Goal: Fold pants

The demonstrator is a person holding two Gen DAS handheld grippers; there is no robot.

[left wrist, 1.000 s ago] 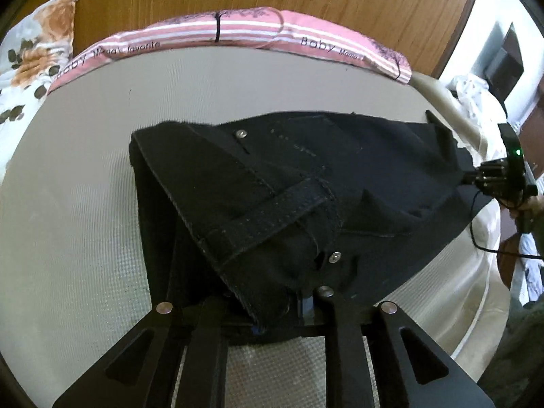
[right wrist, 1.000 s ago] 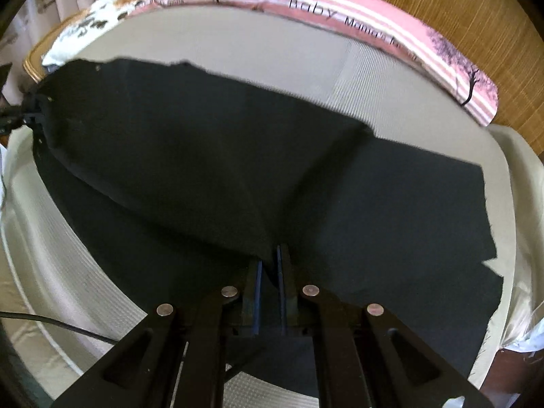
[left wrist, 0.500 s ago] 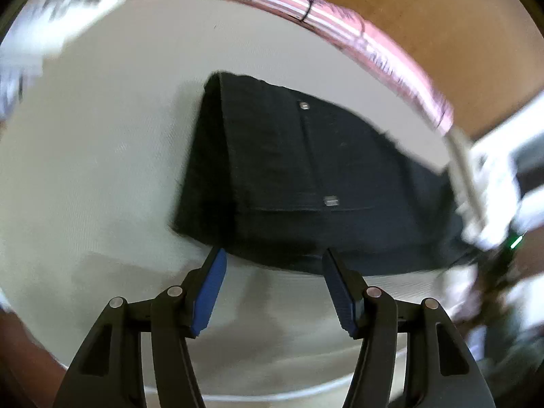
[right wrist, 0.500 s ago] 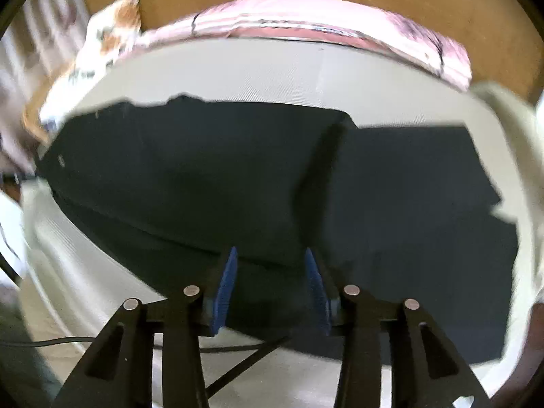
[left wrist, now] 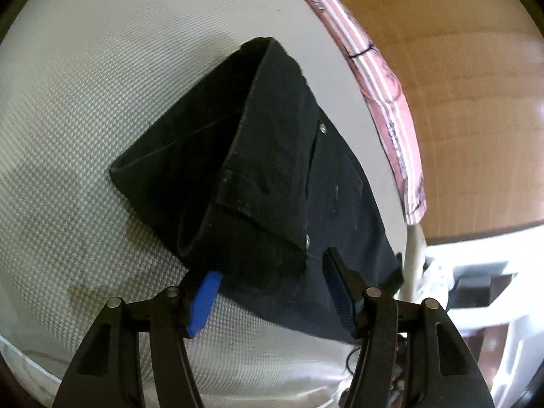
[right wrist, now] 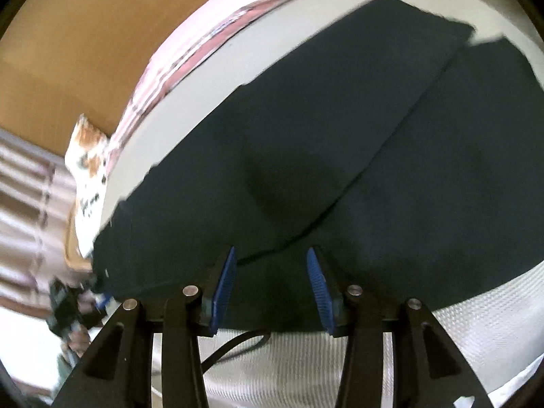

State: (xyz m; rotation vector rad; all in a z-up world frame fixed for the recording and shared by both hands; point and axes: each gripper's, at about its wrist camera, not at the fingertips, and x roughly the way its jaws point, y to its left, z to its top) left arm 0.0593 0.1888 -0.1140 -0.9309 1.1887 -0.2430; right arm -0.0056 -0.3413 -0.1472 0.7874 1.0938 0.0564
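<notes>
Pants [left wrist: 272, 176] lie black and already doubled lengthwise on the pale woven bed cover [left wrist: 85, 136], waistband end nearest your left gripper [left wrist: 272, 292], legs running off under your right gripper [right wrist: 272, 292]. Your left jaws are spread wide, the blue pads either side of the raised waistband corner but not closed on it. Your right jaws are spread too, hovering over the leg cloth [right wrist: 340, 153] with nothing between them. The waistband stands up loosely, its metal rivet [left wrist: 307, 240] just ahead of your fingers. Beyond, one leg overlaps the other with a visible seam line, and a pink striped pillow [left wrist: 384, 102] sits against the wooden headboard [left wrist: 459, 68]. You look to be between folds: next, pinch waistband and hems firmly, then bring one end over the other
</notes>
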